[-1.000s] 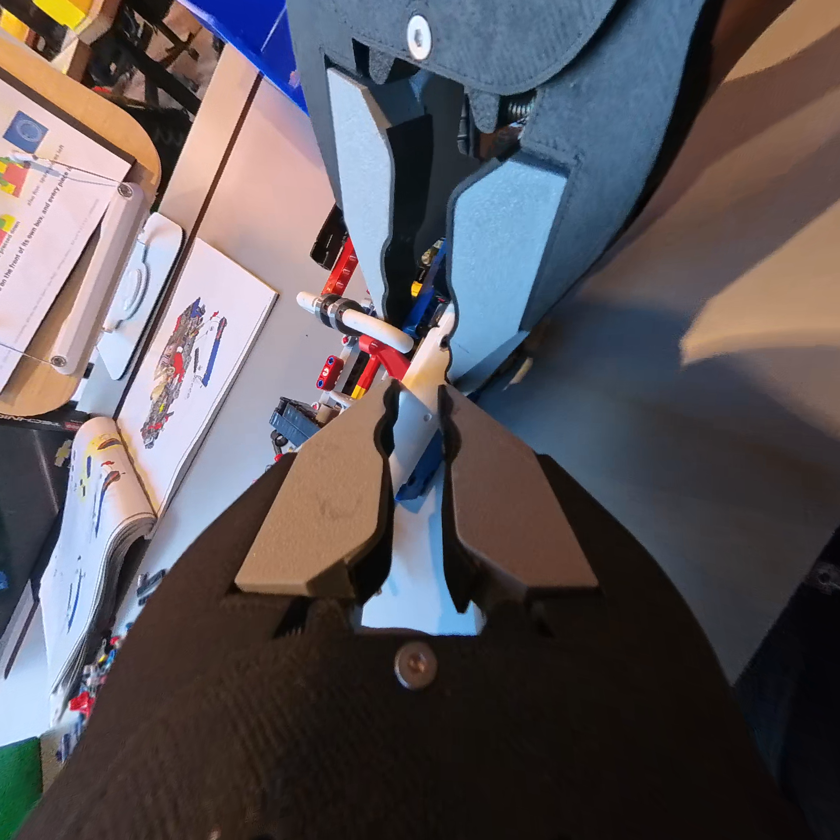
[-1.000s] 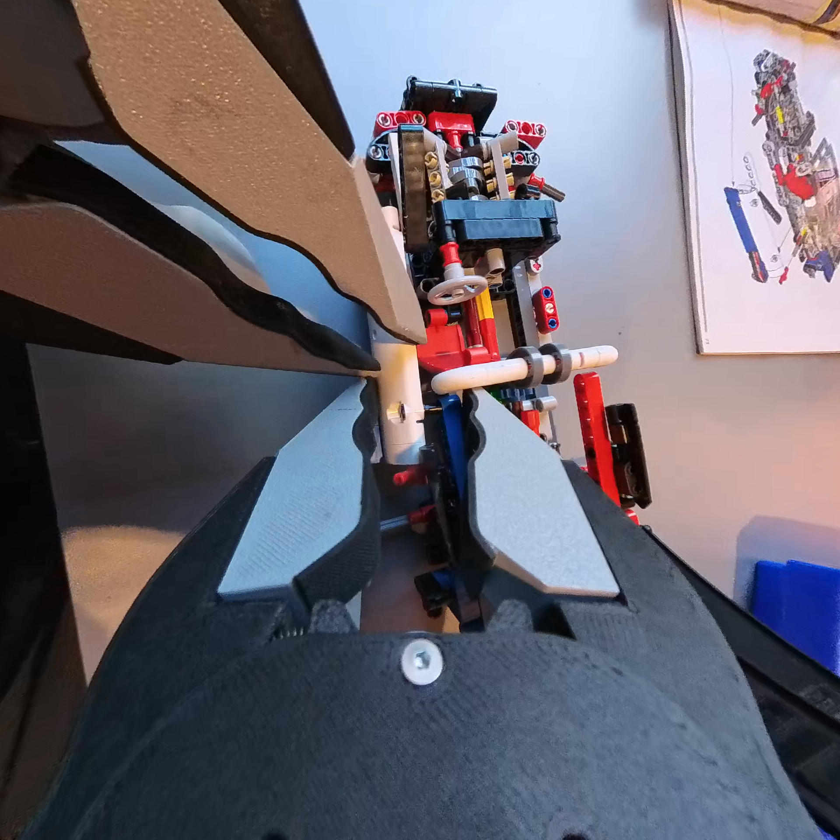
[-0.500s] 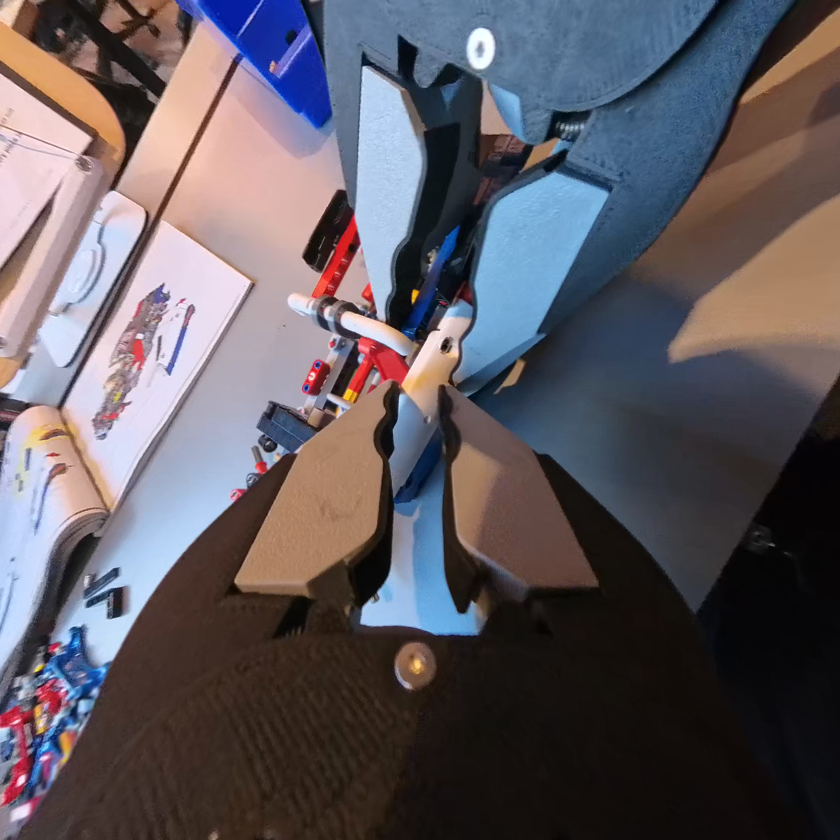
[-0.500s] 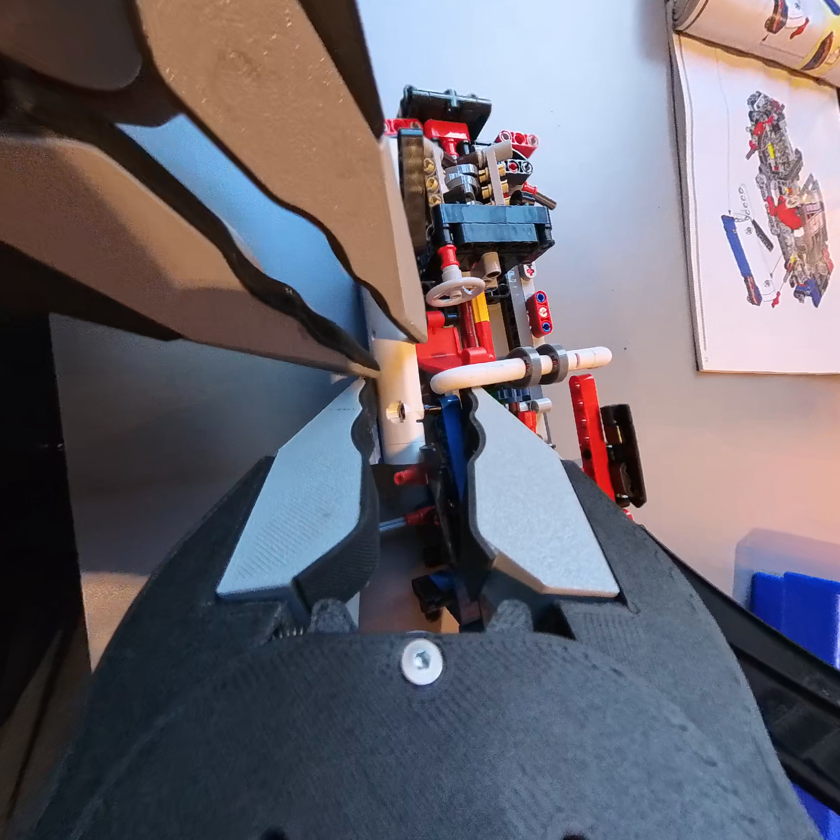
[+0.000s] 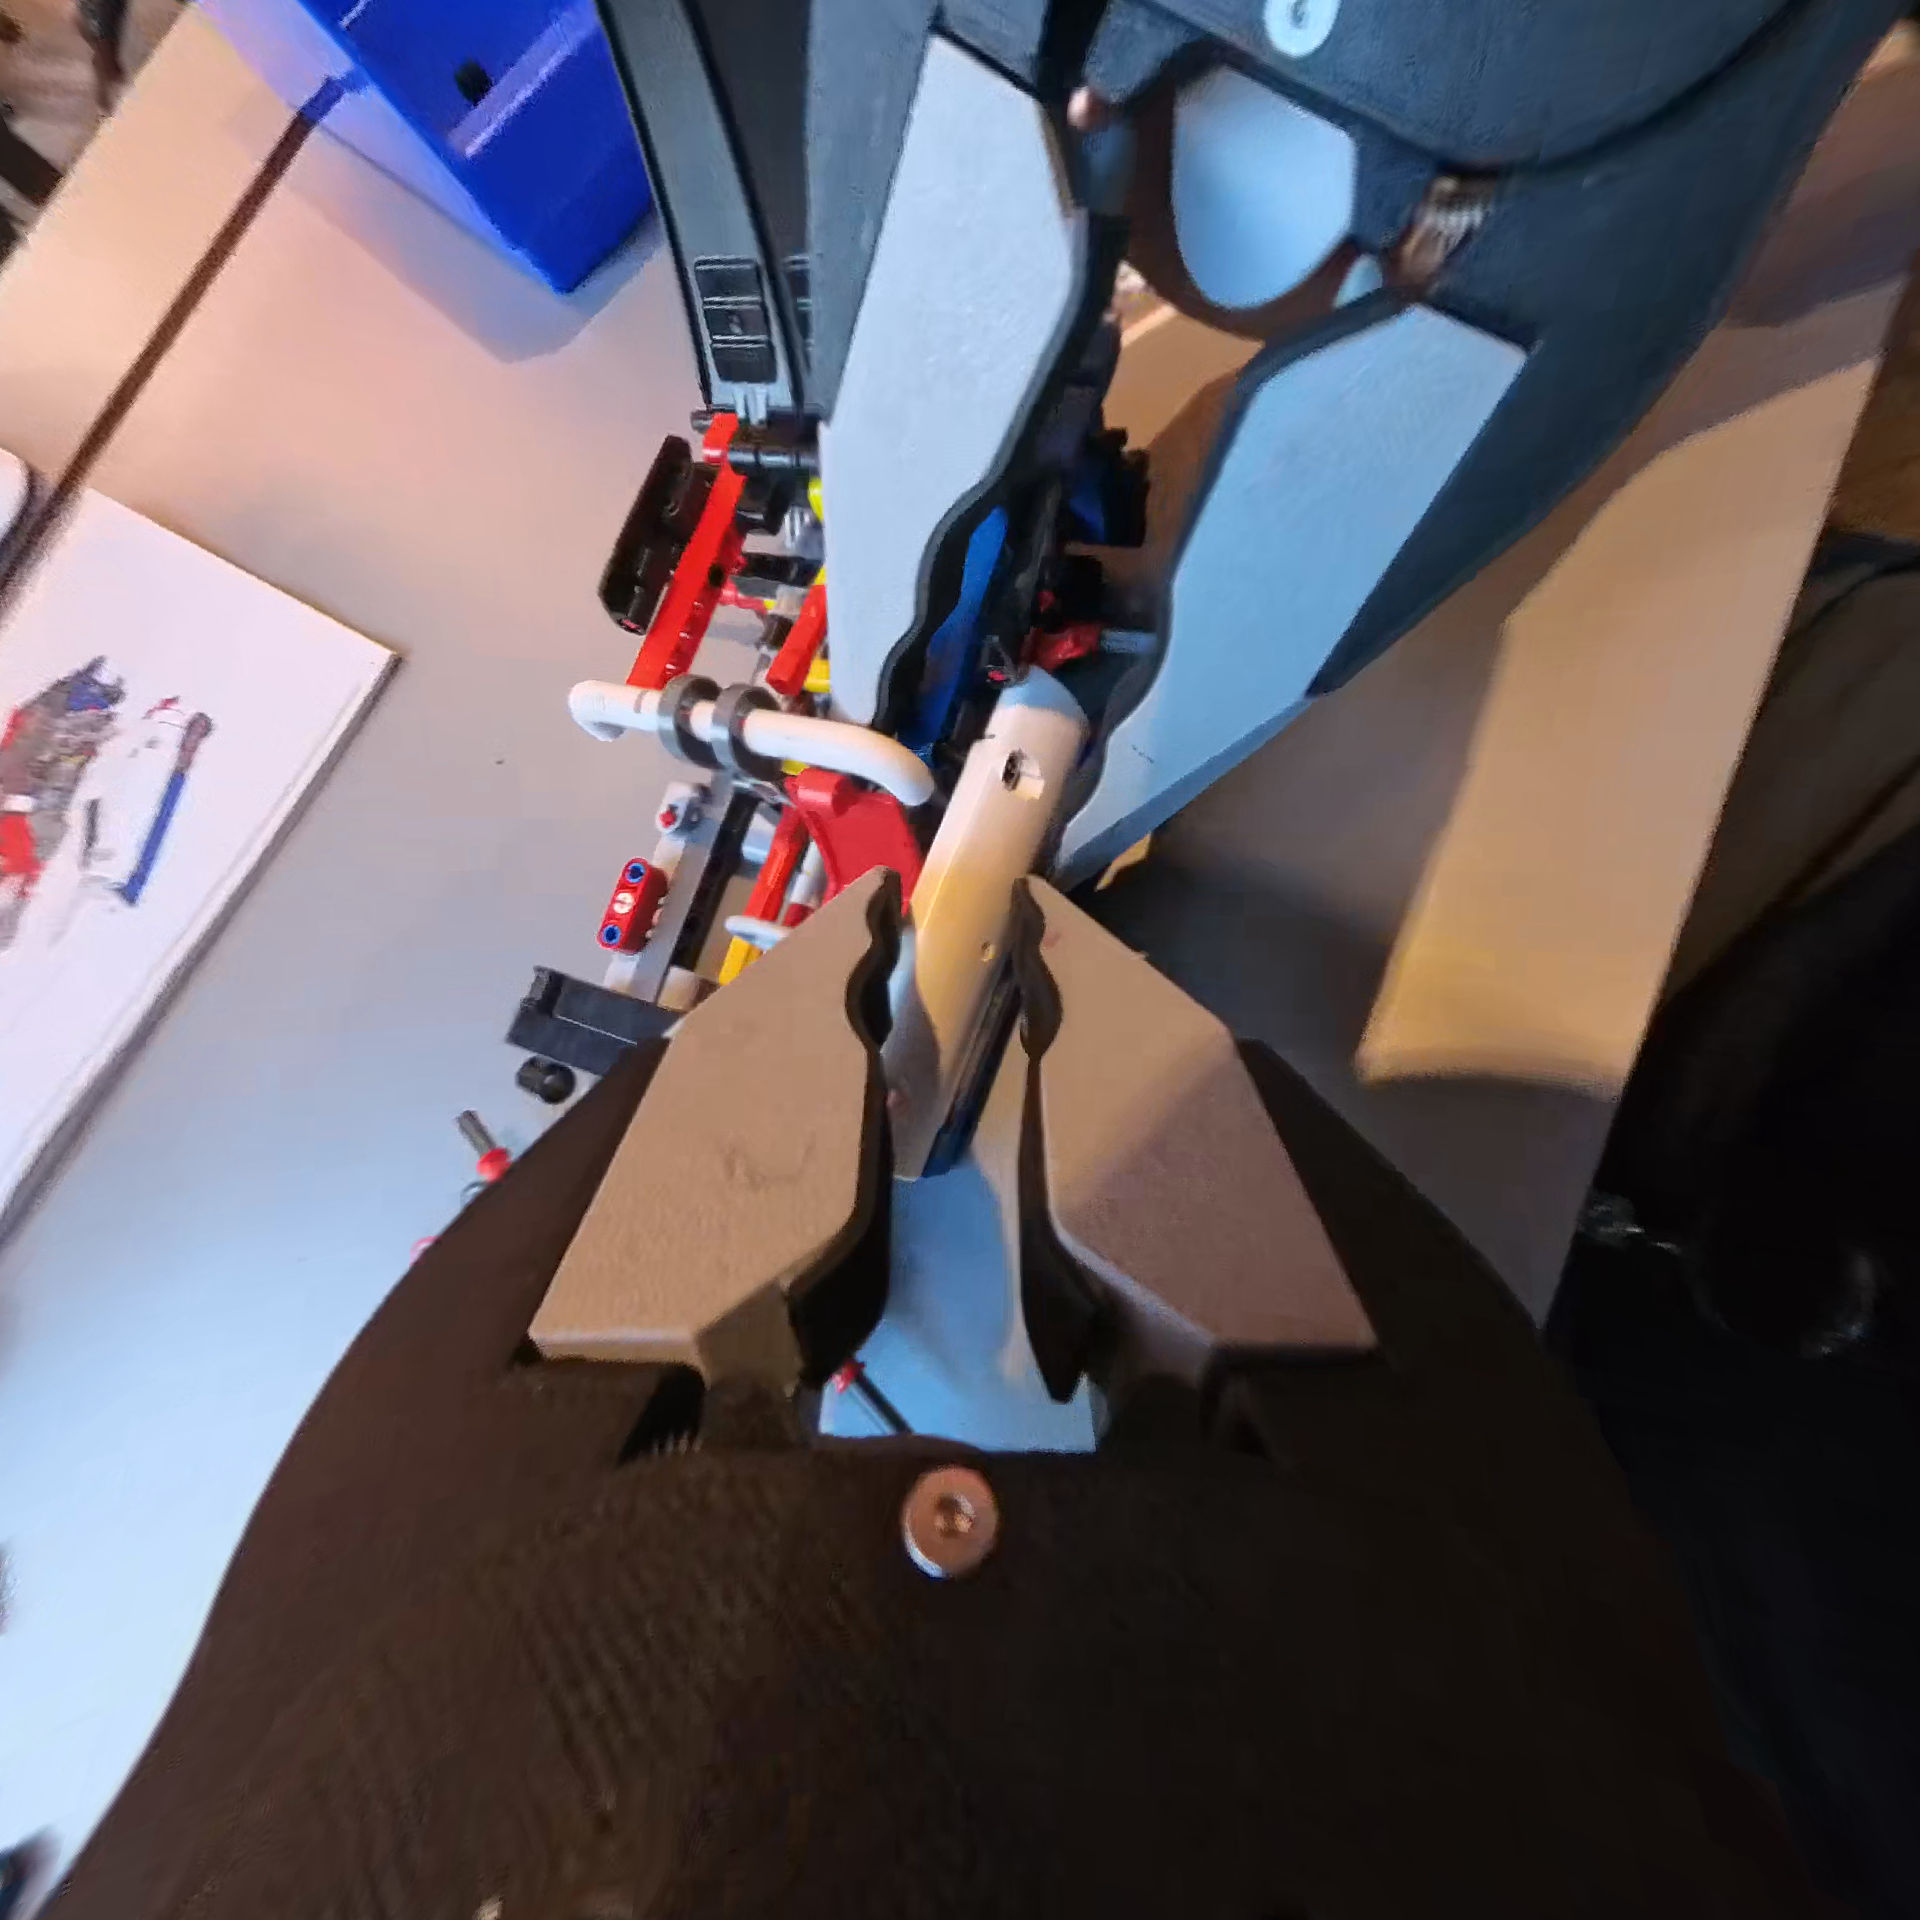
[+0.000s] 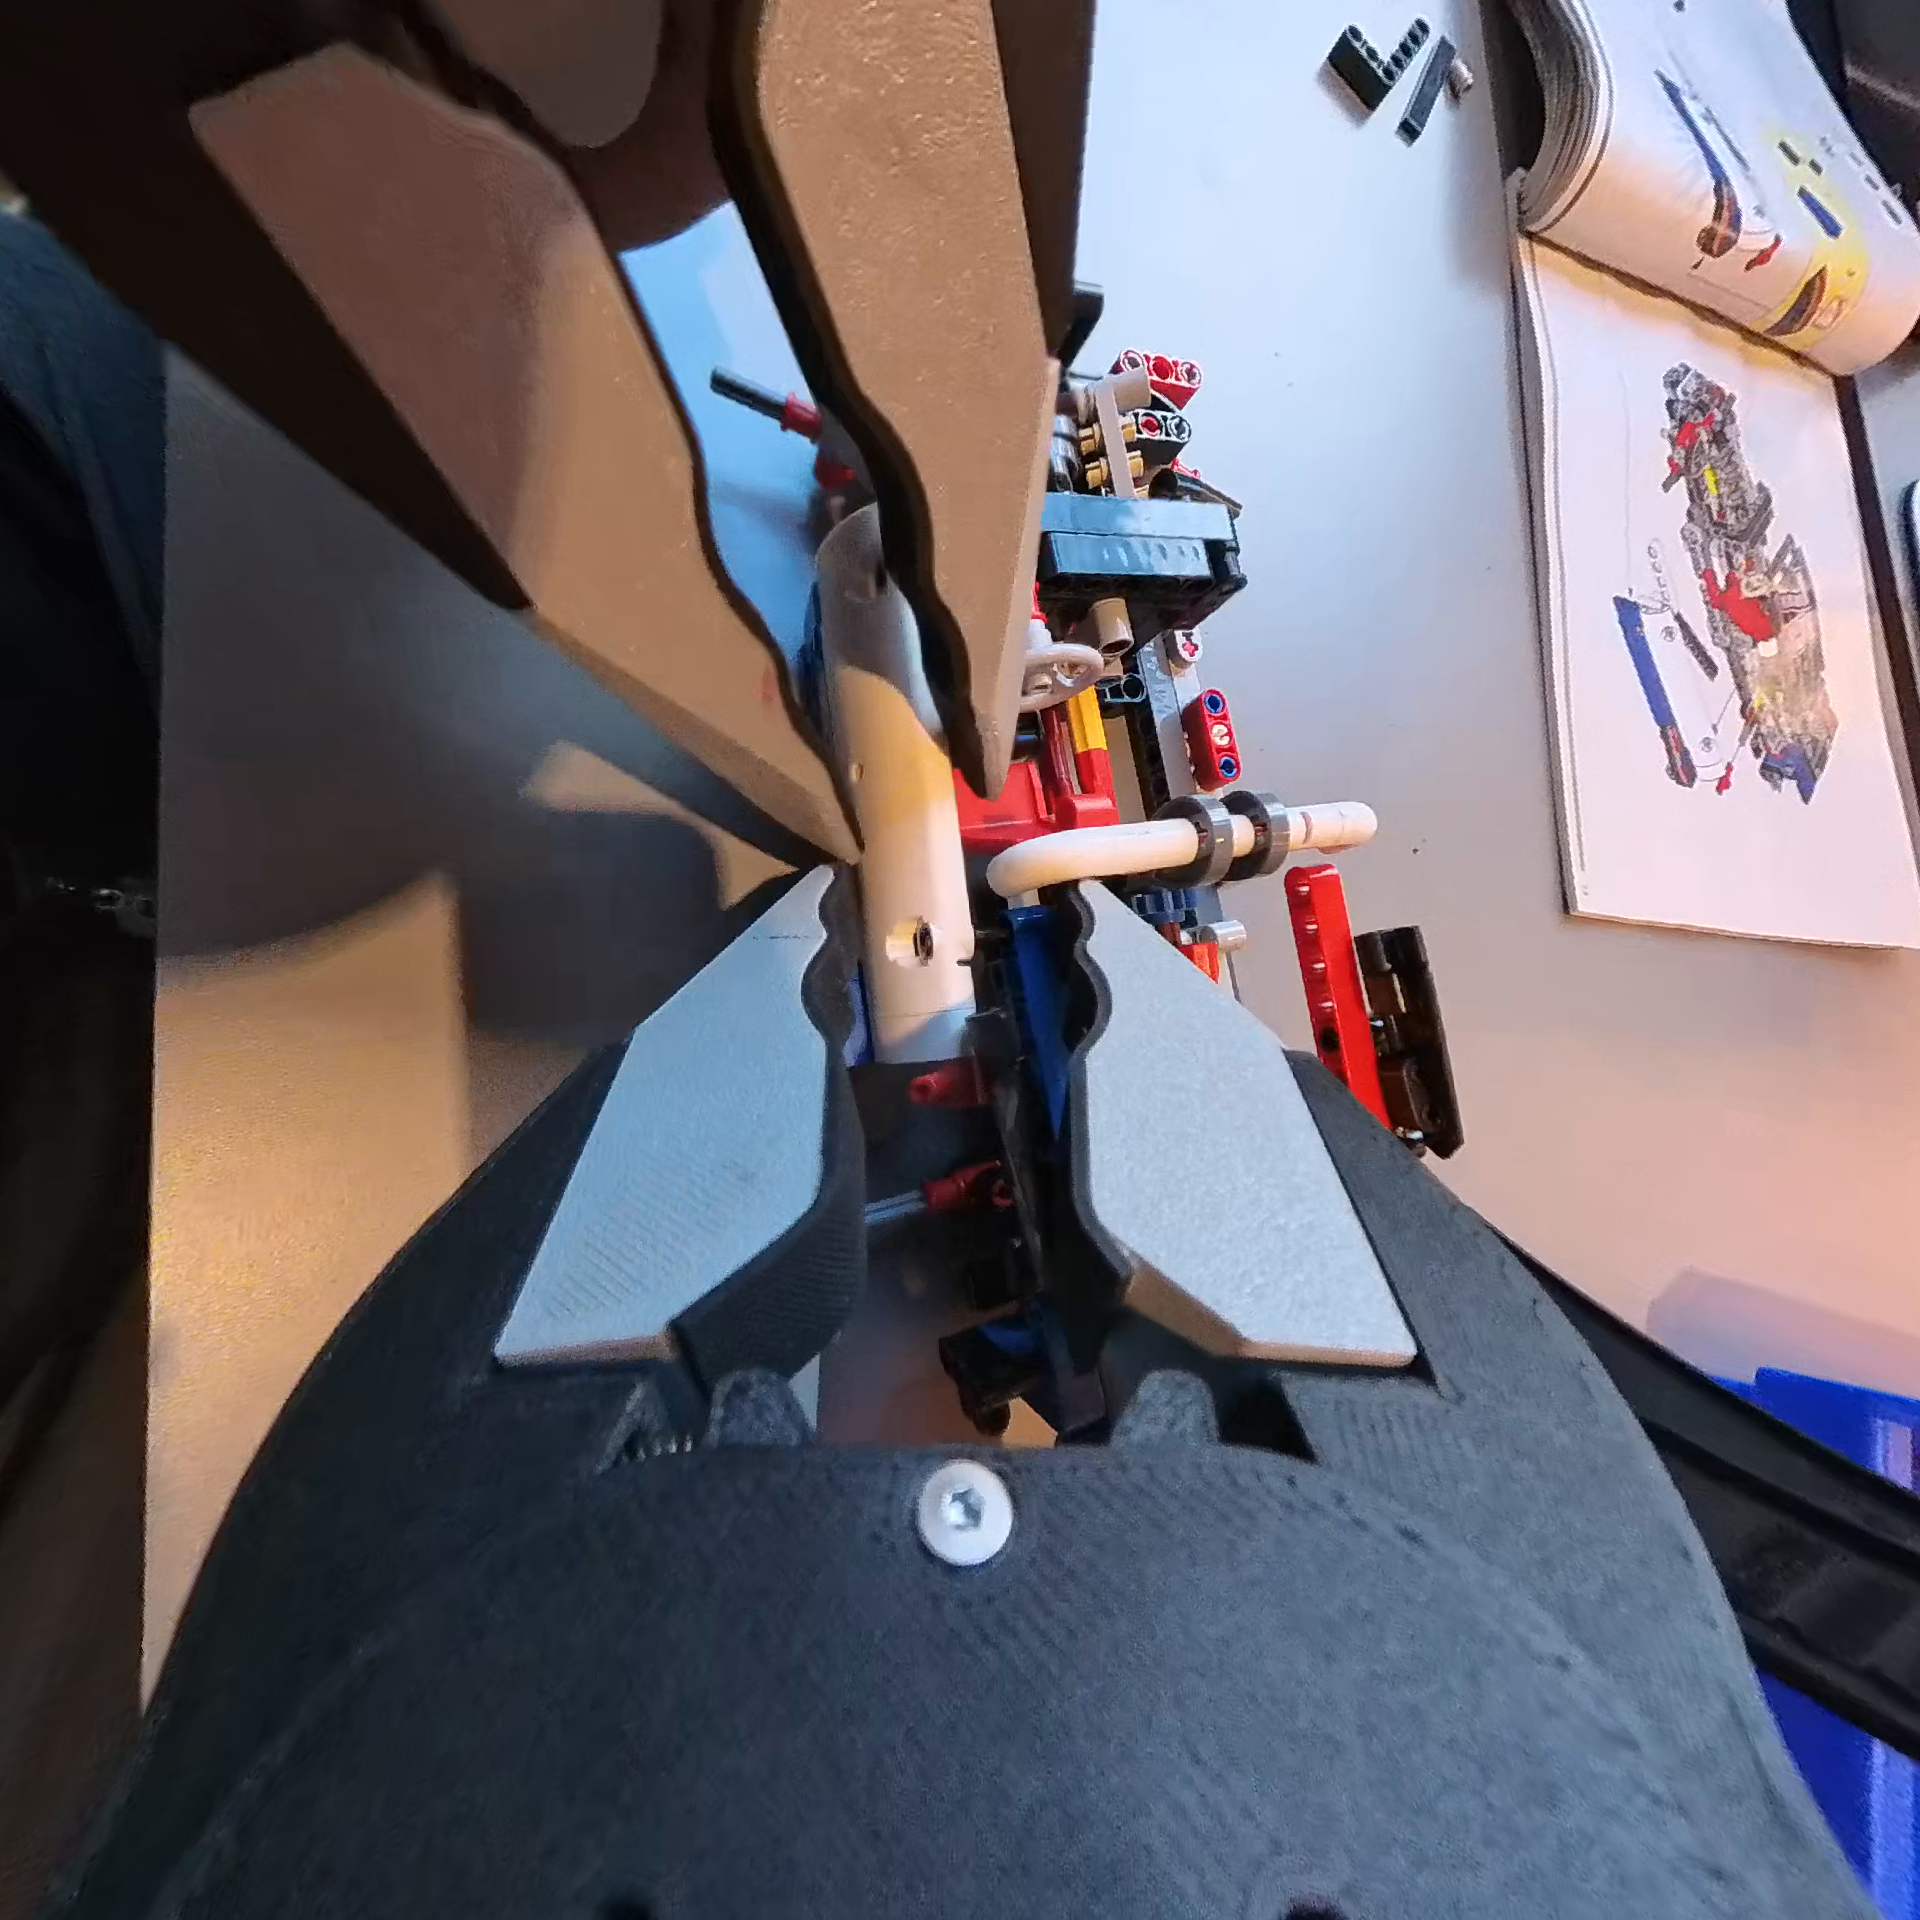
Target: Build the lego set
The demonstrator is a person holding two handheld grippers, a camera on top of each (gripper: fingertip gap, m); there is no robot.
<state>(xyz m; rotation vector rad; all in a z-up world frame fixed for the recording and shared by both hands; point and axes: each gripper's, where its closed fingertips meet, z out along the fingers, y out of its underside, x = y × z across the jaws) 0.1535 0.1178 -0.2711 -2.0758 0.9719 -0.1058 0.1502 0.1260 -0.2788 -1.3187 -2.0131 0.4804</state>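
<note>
The partly built Lego vehicle (image 5: 831,831) is a mix of red, black, blue and grey beams with a white bent tube (image 5: 748,727). It is held between both grippers just above the grey table (image 5: 364,468). My left gripper (image 5: 954,904), with tan fingers, is shut on the model's white side panel (image 5: 997,810). My right gripper (image 6: 951,904), with grey fingers, is shut on the same model (image 6: 1132,551), clamping the white panel (image 6: 914,997) and a blue beam (image 6: 1034,977). The two grippers face each other, tips almost touching. Each shows in the other's view: right gripper (image 5: 971,790), left gripper (image 6: 914,821).
An open instruction page (image 5: 156,779) lies on the table to the left; it also shows in the right wrist view (image 6: 1704,623), with a thick booklet (image 6: 1714,156) beyond it. A blue bin (image 5: 499,125) stands at the back. Loose black pieces (image 6: 1392,62) and a small pin (image 5: 480,1132) lie on the table. My left and right fingertips are right by each other.
Both grippers and the model have swung together, still gripped the same way. The instruction page has slid toward the left edge and the blue bin has come into the left wrist view.
</note>
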